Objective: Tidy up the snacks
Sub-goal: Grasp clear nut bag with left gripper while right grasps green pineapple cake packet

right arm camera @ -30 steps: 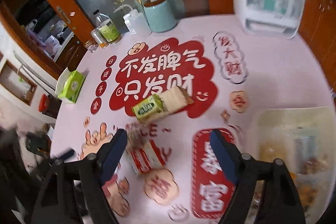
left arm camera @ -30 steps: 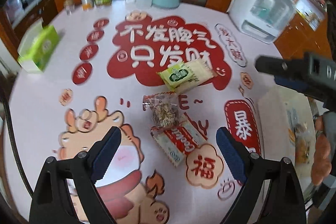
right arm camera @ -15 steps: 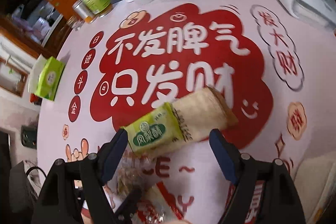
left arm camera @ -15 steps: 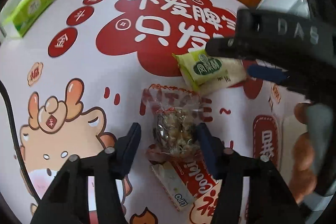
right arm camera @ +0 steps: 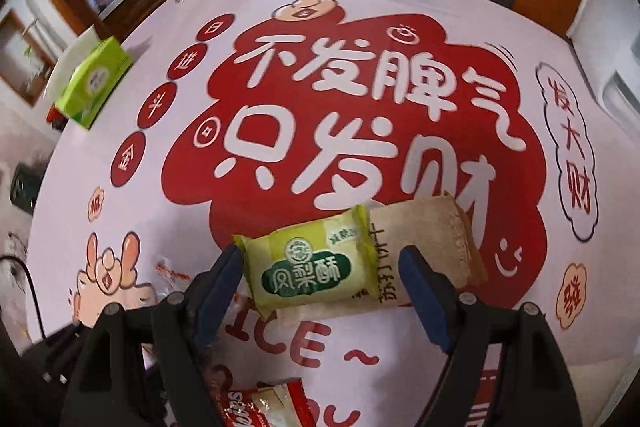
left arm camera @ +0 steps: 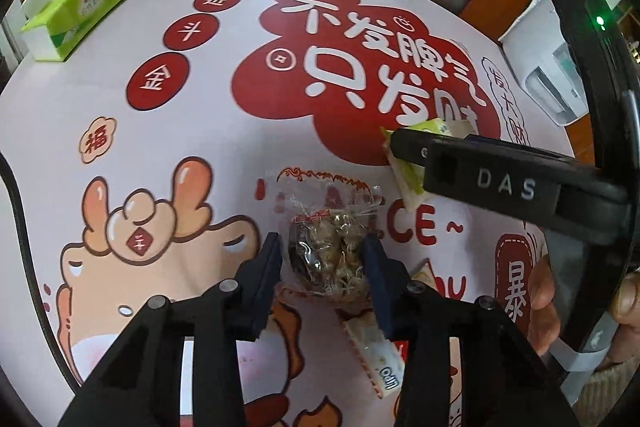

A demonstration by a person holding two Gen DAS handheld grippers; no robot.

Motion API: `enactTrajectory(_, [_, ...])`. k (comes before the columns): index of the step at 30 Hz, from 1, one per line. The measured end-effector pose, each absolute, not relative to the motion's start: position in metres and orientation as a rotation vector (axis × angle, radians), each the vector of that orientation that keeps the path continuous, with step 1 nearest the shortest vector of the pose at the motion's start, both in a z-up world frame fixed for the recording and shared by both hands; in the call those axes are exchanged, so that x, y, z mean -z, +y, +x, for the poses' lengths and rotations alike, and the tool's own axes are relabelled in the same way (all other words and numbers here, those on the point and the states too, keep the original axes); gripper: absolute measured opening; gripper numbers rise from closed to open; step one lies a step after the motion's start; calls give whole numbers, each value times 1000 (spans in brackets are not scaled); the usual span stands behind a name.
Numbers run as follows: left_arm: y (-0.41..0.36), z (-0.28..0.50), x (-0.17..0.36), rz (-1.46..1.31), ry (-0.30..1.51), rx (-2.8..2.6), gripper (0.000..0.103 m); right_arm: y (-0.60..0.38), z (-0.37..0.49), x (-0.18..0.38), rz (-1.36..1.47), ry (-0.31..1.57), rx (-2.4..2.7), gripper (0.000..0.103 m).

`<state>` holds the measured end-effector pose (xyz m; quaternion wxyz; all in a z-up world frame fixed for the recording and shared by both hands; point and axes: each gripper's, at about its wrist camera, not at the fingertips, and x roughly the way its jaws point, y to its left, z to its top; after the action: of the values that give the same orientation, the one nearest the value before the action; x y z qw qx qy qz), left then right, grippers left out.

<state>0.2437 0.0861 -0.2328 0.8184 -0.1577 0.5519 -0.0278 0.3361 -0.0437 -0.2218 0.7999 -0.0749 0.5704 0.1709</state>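
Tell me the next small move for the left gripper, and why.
Probably finish closing, then lift. The left gripper, whose jaws have just been closing, has its pads against both sides of the clear snack bag, which still lies on the table.

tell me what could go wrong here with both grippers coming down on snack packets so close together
1. The left gripper has just been closing around the clear crinkly packet of brown snack clusters, which overlaps the red and white wrapped packet; the lower packet may drag along.
2. The right gripper stands open around the green packet lying on the beige wrapped packet; it may pinch both or slip off one.
3. The grippers sit close together and could collide.
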Motion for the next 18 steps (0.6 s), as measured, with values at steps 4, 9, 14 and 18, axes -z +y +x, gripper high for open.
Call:
enactTrajectory(4, [92, 241, 233, -348, 1180, 49, 40, -36, 334, 223, -230, 1212, -379, 82])
enactTrajectory(9, [94, 239, 233, -348, 1183, 47, 40, -28, 332, 227, -287, 1218, -392, 82])
enactTrajectory(14, [94, 237, 233, -345, 1185, 44, 39, -27, 330, 234, -324, 1225, -372, 75])
enactTrajectory(18, [94, 235, 231, -323, 1196, 34, 39, -30, 326, 228, -315, 1225, -376, 54])
